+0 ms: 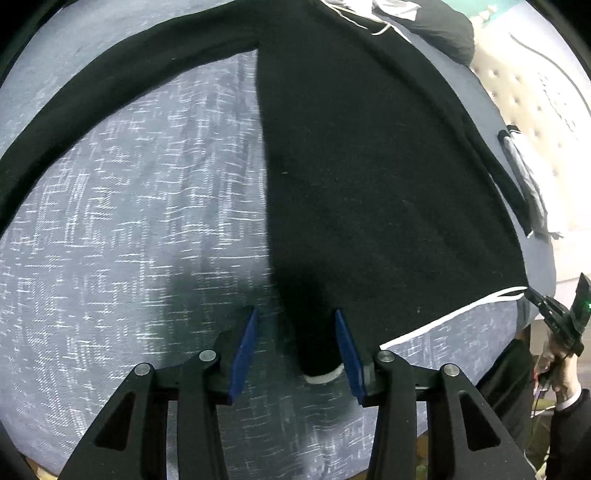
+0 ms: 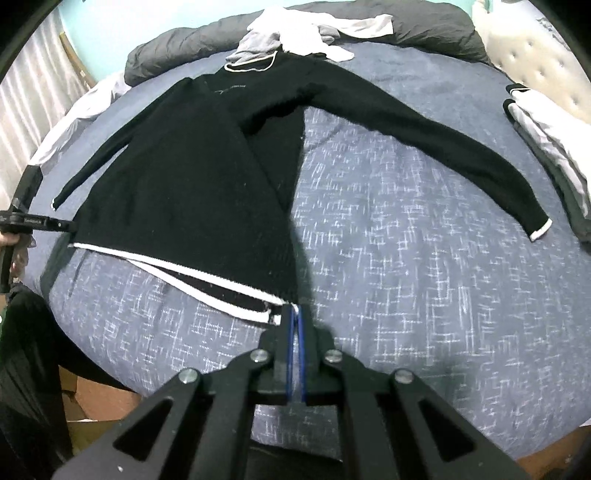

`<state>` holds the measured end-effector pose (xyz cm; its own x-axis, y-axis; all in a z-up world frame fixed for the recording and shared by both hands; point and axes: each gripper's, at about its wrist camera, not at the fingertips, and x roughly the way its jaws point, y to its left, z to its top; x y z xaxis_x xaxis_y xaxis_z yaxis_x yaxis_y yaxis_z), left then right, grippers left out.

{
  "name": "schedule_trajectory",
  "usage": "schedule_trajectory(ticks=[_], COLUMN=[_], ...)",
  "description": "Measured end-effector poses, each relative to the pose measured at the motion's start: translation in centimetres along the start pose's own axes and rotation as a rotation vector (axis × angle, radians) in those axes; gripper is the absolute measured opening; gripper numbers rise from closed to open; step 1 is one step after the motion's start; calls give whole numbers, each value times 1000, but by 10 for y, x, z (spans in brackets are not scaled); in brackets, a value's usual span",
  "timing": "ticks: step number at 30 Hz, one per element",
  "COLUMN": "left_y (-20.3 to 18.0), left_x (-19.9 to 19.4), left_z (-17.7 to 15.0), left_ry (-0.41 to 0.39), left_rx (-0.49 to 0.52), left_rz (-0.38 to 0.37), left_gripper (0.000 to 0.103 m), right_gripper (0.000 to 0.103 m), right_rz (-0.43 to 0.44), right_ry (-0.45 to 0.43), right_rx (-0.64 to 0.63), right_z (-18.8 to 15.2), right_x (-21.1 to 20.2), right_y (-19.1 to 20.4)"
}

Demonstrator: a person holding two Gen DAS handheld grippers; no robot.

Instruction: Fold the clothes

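Lying spread on a blue-grey bedspread with a white woven fleck pattern (image 2: pixel 424 295), the black knitted long-sleeved sweater with white trim (image 2: pixel 192 192) has one side of its body folded over the middle, its white-edged hem toward the camera. One sleeve (image 2: pixel 424 147) stretches out flat to the right in the right wrist view, ending in a white-banded cuff (image 2: pixel 541 229).

Right gripper (image 2: pixel 294 321): blue-padded fingers pressed together, pinching the hem corner of the sweater at its white edge.

Left gripper (image 1: pixel 295 325): blue pads held apart, nothing clamped. A black fold of the sweater ending in a white-edged tip (image 1: pixel 323 376) lies between the two pads; contact with either pad cannot be confirmed. In the right wrist view this gripper appears at the left edge of the sweater, close to the other hem corner.

Noted beyond the sweater: a heap of white and grey garments (image 2: pixel 295 40) at the collar end, a dark grey rolled duvet (image 2: pixel 424 26) along the far edge of the bed, a stack of folded white and grey clothes (image 2: pixel 550 147) to the right, and a cream tufted headboard (image 2: pixel 546 59) behind that stack.
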<state>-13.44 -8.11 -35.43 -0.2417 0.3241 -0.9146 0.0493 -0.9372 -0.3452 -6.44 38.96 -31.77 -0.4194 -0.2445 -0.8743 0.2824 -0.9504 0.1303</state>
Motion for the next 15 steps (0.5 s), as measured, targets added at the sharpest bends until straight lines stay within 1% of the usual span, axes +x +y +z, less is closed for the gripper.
schedule_trajectory(ticks=[1,2,3,4,6,11,15], left_y=[-3,-5,-8,-12,-16,-25,-26], left_x=[1,1,2,0,-6,-36,-73], left_z=[0,-1,-1,-2,-1,-4,-6], left_ry=[0,3,6,2,-14,-64,-132], left_rx=[8,19,30,44,63,105,129], left_rz=[-6,-10,-14,-5,1,-19,-44], left_gripper=[42,35,20,12,8,6,5], right_gripper=[2,2,2,2,2,2,2], right_rz=[3,7,11,15,18,30,54], right_ry=[3,5,7,7,6,-9,-10], right_rx=[0,1,0,-1,-7,1,-36], right_z=[-1,-2,-2,-2,-2,1,0], right_x=[1,2,2,3,2,-4,-10], right_y=[1,2,3,3,5,4,15])
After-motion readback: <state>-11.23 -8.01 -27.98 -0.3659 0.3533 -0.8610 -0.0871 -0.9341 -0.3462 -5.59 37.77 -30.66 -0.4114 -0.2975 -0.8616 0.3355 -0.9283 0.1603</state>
